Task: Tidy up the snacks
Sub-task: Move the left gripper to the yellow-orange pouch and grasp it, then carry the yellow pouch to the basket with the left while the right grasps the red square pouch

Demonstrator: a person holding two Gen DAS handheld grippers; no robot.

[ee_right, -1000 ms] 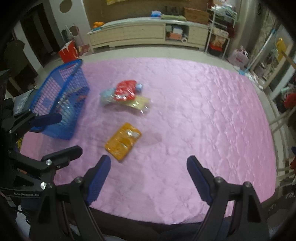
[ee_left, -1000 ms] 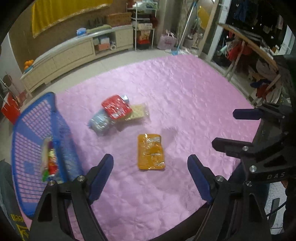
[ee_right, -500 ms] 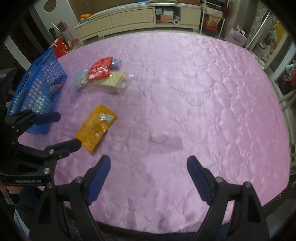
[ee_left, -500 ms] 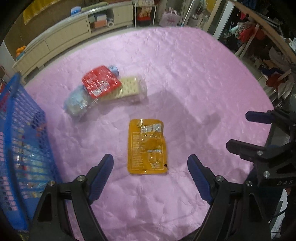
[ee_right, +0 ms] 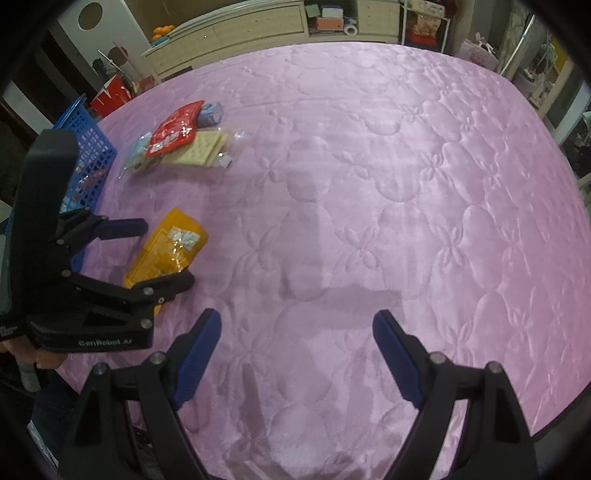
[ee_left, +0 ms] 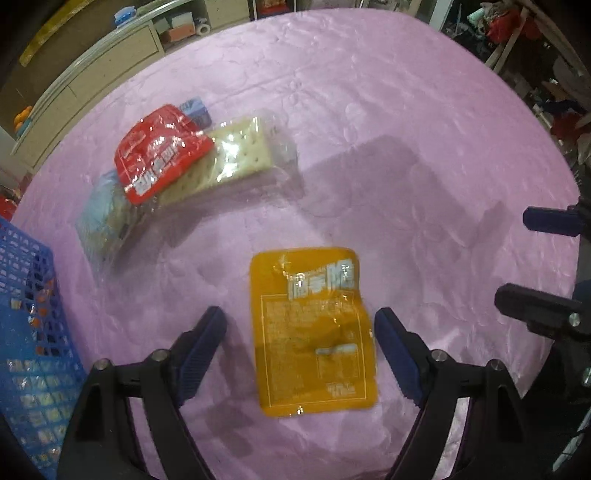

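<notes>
An orange snack packet [ee_left: 314, 332] lies flat on the pink quilted cover [ee_left: 406, 129]. My left gripper [ee_left: 299, 325] hovers just over it, open, one finger on each side and neither pad touching it. The right wrist view shows the same: left gripper [ee_right: 166, 253] straddling the orange packet [ee_right: 173, 240]. Farther back lies a pile: a red packet [ee_left: 162, 151] on top of a clear pack of crackers [ee_left: 236, 155], a pale blue packet [ee_left: 103, 218] and a small blue pack [ee_right: 212, 112]. My right gripper [ee_right: 295, 321] is open over bare cover, holding nothing.
A blue plastic basket [ee_left: 26, 332] with several snacks in it stands at the cover's left edge, close to the left gripper. Cabinets [ee_right: 240, 26] and household clutter ring the cover. A person's hand [ee_right: 22, 354] holds the left gripper.
Both grippers have sunk toward the cover. The left one has closed in on the orange packet, which now sits between its fingers. Both stayed open.
</notes>
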